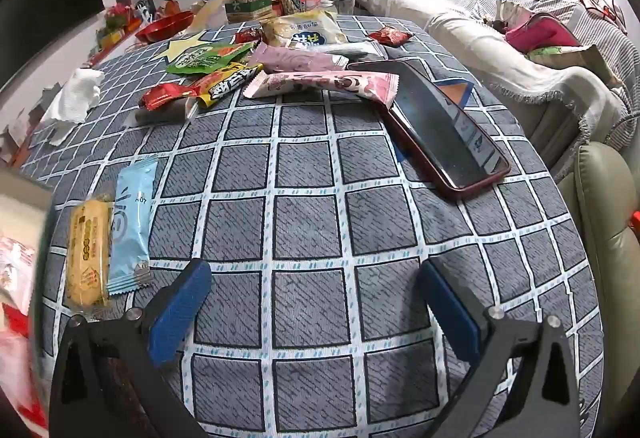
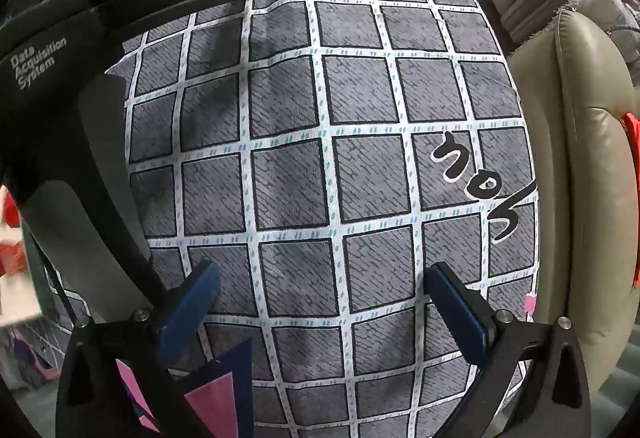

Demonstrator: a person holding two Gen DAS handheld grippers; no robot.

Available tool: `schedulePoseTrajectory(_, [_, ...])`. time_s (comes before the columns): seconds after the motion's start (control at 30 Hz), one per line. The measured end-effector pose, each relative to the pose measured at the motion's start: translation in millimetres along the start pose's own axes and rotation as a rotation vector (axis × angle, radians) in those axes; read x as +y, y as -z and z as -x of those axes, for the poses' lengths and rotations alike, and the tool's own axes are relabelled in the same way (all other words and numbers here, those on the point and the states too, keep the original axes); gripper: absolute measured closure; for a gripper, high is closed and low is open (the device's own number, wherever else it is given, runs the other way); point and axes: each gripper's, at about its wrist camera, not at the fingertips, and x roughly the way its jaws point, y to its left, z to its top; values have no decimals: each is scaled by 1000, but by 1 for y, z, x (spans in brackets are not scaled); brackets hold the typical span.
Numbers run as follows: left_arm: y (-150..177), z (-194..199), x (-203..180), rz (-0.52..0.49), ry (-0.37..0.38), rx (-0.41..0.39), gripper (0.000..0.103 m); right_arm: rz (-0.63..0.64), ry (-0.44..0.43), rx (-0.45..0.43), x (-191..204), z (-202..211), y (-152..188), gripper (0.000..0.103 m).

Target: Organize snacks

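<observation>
On the checked tablecloth: the snacks lay in two groups
Near pair: a yellow cake packet (image 1: 87,252) and a light blue wrapper (image 1: 132,228) lay side by side, touching, just left of the left gripper (image 1: 314,280)
Far heap: a pink wafer packet (image 1: 320,84), a green pouch (image 1: 206,58), a yellow-and-red sachet (image 1: 226,82) and a cream bag (image 1: 302,28) overlapped one another at the far side
Left gripper: jaws spread wide, nothing between them, over bare tablecloth (image 1: 308,174)
Right gripper: the right gripper (image 2: 322,280) was likewise agape and empty, close over the cloth
Phone: a smartphone in a red case (image 1: 444,130) lay just beside the heap, the pink wafer packet's end resting on its corner
Risk, phone: pulling that packet could probably drag or nudge the phone
Risk, wrappers: the slick, flat wrappers would likely slide from the pads or come up two at once
Risk, crowding: the two tools sat near each other and might collide
Risk, cloth: a low pinch could catch the cloth
</observation>
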Motion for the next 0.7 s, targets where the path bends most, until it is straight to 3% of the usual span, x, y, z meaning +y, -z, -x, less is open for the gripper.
schedulePoseTrajectory(0.3, [0,0,0,0,0,0,0,-2,2,2,-2,-7,12,0])
schedulePoseTrajectory(0.7, [0,0,0,0,0,0,0,6,9,11,-3,-4,-3,0])
